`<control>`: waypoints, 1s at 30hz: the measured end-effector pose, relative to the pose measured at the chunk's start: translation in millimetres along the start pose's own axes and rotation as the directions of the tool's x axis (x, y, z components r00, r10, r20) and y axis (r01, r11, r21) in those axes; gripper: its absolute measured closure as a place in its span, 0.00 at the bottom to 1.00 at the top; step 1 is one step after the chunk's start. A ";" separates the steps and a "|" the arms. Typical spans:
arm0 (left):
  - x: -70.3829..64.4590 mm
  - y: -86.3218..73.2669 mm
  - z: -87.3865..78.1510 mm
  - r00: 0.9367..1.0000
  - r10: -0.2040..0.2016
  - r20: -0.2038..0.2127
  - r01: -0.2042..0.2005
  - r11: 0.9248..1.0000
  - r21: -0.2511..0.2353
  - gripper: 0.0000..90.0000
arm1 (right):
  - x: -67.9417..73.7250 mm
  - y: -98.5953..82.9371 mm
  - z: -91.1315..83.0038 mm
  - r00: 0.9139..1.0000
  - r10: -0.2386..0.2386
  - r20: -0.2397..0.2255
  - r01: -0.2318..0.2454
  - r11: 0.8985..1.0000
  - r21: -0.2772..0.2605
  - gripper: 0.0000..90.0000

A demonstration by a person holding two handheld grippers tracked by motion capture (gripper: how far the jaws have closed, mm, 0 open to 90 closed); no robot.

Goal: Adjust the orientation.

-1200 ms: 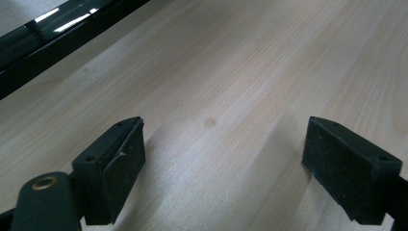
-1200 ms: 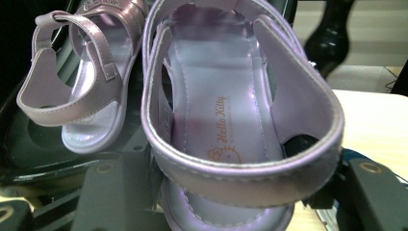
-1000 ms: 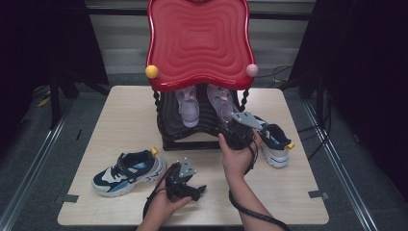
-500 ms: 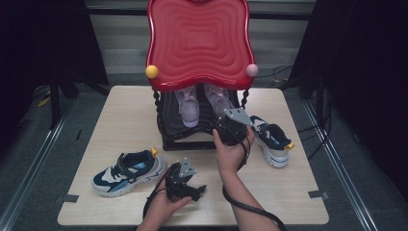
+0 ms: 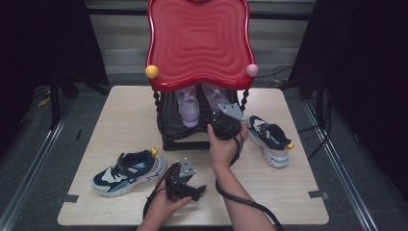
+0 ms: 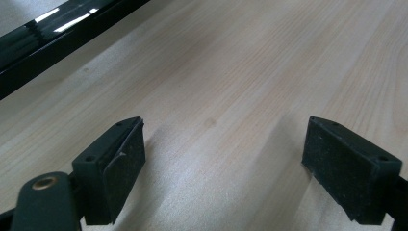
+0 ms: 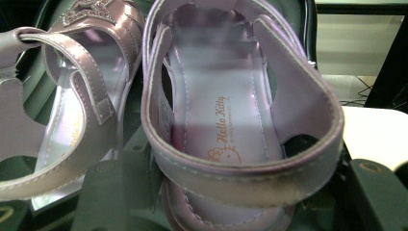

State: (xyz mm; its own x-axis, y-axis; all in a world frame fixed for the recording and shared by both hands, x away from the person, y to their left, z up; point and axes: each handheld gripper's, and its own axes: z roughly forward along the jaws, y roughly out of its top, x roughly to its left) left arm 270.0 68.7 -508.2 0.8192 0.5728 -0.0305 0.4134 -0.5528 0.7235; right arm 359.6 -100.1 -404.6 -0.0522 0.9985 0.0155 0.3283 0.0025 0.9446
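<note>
Sandal [image 7: 226,130] at your right gripper [image 5: 225,121] stands on the black rack [image 5: 168,130] under the red top [image 5: 197,43], beside the other sandal [image 5: 187,107]. Its heel strap lies between the right jaws, which are spread wide on both sides; I cannot tell if they touch it. Your left gripper [image 6: 223,159] rests low over the bare table [image 5: 125,110], jaws wide apart, holding nothing. One sneaker [image 5: 129,171] lies left, another sneaker [image 5: 269,139] right.
</note>
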 end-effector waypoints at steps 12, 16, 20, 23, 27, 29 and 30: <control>0.0 0.0 0.0 1.000 0.000 0.000 0.000 1.000 0.000 0.16 | 10.3 3.5 14.5 1.000 -0.028 0.010 0.028 1.000 0.009 0.42; 0.0 0.1 -0.1 1.000 0.000 0.000 0.000 1.000 0.001 0.16 | 11.3 3.8 18.0 1.000 -0.012 0.019 0.011 1.000 0.016 0.41; 0.0 0.0 -0.1 1.000 0.000 0.000 0.000 1.000 0.001 0.16 | 12.5 2.6 21.1 1.000 -0.008 0.013 0.008 1.000 0.013 0.41; -0.1 0.0 0.0 1.000 -0.001 0.000 0.001 1.000 0.001 0.16 | 13.4 1.5 21.9 1.000 -0.003 0.015 0.003 1.000 0.012 0.41; -0.1 0.0 0.0 1.000 -0.001 0.000 0.001 1.000 0.000 0.16 | 14.4 0.0 23.2 1.000 -0.006 0.010 0.006 1.000 0.013 0.41; -0.1 0.0 0.0 1.000 -0.001 0.000 0.001 1.000 0.000 0.16 | 14.7 -0.2 23.6 1.000 -0.009 0.007 0.009 1.000 0.014 0.41; -0.1 0.0 0.0 1.000 -0.001 0.000 0.001 1.000 0.000 0.16 | 14.8 -0.3 23.8 1.000 -0.010 0.007 0.010 1.000 0.015 0.41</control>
State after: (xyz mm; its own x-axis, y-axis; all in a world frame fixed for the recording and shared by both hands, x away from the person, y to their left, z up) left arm 269.9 68.6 -508.2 0.8187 0.5734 -0.0310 0.4140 -0.5520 0.7239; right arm 381.1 -84.0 -412.5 -0.0489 0.9988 0.0040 0.3422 0.0129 0.9395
